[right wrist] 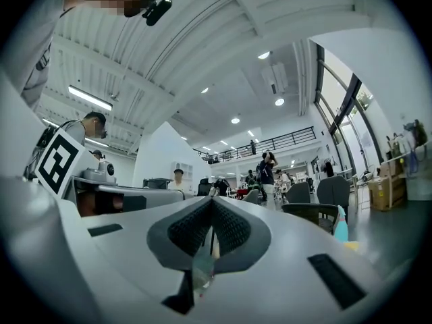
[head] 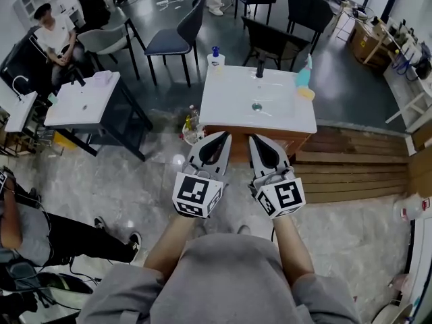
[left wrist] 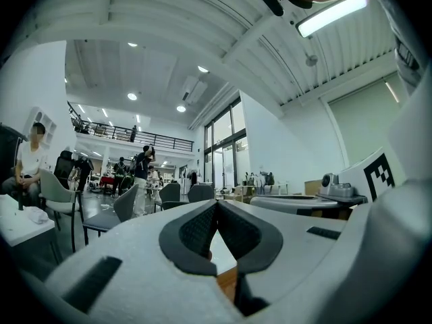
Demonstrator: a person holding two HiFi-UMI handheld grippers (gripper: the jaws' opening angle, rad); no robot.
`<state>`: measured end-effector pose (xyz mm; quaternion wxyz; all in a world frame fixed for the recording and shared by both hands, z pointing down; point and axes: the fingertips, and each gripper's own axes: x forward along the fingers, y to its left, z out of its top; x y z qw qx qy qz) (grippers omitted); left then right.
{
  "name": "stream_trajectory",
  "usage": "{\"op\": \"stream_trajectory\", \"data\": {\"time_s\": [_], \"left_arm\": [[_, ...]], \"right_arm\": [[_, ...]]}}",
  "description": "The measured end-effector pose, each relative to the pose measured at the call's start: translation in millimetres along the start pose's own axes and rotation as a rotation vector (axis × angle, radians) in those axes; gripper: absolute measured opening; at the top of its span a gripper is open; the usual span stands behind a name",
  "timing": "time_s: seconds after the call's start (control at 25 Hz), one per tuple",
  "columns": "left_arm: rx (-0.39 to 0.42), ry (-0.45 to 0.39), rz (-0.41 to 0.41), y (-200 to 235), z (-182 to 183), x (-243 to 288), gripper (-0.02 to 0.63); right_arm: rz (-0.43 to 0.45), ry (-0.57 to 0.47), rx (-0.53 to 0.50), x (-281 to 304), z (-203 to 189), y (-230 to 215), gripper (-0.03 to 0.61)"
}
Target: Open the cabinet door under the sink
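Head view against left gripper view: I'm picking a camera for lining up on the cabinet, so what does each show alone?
Head view only: the sink from above with its drain, and the blue-topped bottle. Left gripper view only: the ceiling light, the balcony railing. Both: the left gripper, shut and empty, and a seated person in white.

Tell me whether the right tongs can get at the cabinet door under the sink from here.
Probably yes. The right tongs point at the wooden cabinet front just below the sink rim, with nothing between them. They are shut, though, and the door's face and any handle are hidden from above.
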<state>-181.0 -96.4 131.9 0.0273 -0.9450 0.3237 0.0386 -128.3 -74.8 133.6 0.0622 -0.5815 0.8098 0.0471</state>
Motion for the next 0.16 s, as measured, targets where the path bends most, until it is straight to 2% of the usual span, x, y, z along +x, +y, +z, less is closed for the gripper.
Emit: {"op": "stream_trajectory", "data": {"time_s": [0.16], "left_arm": [[-0.006,0.001,0.008,-21.4,-6.3,11.7,0.008]], "right_arm": [[-0.008,0.000,0.004,-17.8,-1.7,-20.6,0.009]]}}
